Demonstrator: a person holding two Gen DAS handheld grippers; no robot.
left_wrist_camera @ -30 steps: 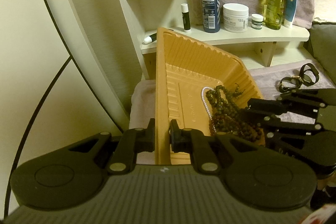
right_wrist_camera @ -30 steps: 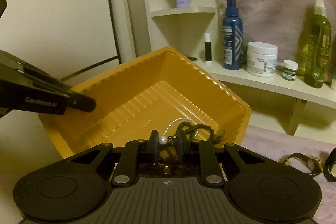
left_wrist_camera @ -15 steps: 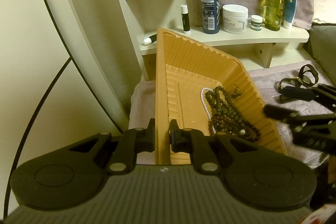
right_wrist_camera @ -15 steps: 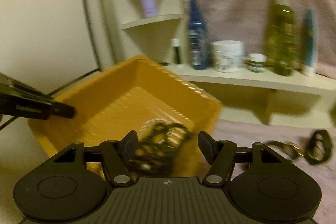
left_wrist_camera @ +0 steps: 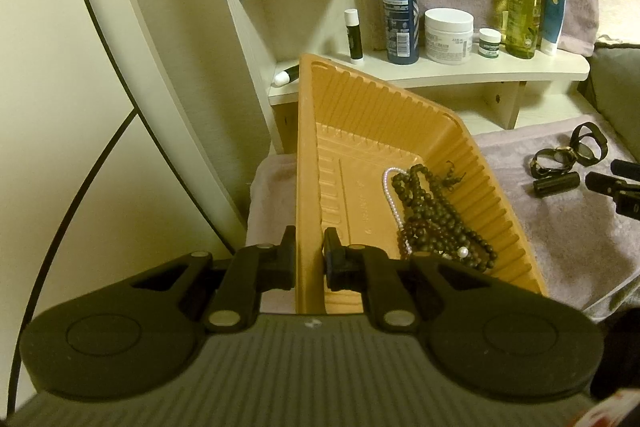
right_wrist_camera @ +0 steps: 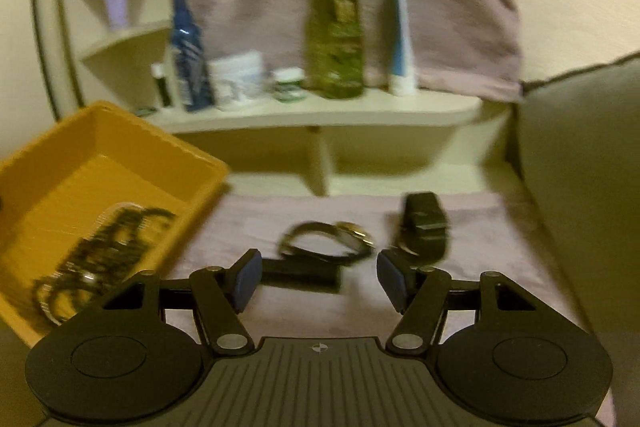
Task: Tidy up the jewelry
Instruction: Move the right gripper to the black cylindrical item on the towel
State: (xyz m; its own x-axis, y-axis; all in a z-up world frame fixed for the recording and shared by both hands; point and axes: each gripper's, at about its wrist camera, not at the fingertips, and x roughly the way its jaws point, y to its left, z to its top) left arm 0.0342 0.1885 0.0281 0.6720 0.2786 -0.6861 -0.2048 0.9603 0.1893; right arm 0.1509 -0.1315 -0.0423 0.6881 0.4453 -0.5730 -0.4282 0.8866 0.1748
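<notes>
Beads (left_wrist_camera: 436, 215) lie in the tray (left_wrist_camera: 308, 187), gripped by the left gripper (left_wrist_camera: 310, 259); watches (right_wrist_camera: 328, 241) remain right, before the open, empty right gripper (right_wrist_camera: 318, 281).

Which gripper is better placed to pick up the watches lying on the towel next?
The right gripper: its jaws are open, empty, and face the watches just ahead. The left gripper is shut on the rim of the orange tray, so it is occupied.

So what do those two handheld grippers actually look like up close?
Both are matte black plastic: the left gripper and the right gripper each have two round discs, silver pivot pins, a ribbed grey body and short flat fingers; the right's pads look blue.
</notes>
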